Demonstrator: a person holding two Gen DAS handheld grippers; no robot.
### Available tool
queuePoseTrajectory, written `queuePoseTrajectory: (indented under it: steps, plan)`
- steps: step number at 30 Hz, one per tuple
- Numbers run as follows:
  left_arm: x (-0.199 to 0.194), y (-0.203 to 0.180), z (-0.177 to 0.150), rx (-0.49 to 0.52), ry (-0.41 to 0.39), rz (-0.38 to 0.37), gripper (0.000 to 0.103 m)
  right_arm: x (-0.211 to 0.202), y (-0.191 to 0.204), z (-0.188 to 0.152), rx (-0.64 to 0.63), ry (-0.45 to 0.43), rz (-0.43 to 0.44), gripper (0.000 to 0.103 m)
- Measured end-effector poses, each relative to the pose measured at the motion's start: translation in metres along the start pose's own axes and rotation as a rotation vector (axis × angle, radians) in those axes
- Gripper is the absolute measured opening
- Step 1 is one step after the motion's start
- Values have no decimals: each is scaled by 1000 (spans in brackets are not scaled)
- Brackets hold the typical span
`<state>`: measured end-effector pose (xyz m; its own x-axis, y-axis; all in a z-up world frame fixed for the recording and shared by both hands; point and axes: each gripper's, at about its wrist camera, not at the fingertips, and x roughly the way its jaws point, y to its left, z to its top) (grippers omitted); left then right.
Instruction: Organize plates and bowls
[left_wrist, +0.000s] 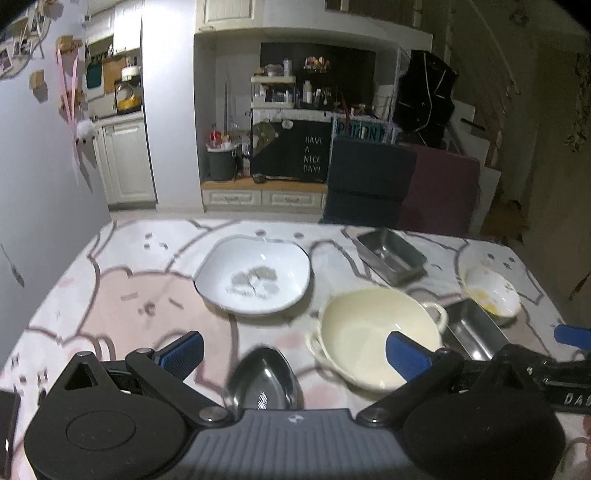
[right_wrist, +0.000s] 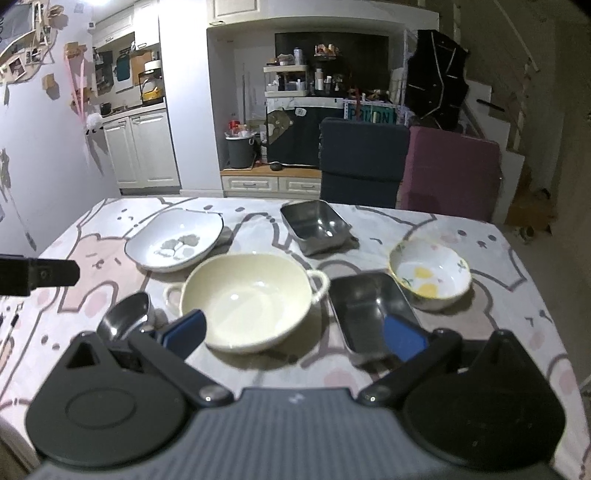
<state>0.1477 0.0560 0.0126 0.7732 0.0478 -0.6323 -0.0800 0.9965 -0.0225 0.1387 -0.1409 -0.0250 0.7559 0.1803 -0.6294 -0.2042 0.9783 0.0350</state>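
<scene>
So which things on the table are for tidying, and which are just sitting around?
For the job: white plate, cream bowl, lemon bowl, two steel trays, small steel bowl.

Just there: tablecloth, chairs, bin, shelf clutter.

left gripper (left_wrist: 294, 355): black arms, blue ribbed pads, grey ridged body, silver pivot screws | right gripper (right_wrist: 294, 331): same build

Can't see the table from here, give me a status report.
Left gripper open, empty. Right gripper open, empty. Cream bowl untouched on table. Nothing in the way.
</scene>
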Motion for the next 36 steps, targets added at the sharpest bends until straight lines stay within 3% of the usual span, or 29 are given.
queuePoseTrajectory:
  steps: [21,28,36]
  plan:
    - [126,88,48,60,-60,54,103,126,41,101,-29,-77,125,103]
    - [166,115,58,52,-2,2,103,192,60,124,30,-8,187,103]
    - [208,133,58,61,63,-39,103,272,75,137,197,187,225,103]
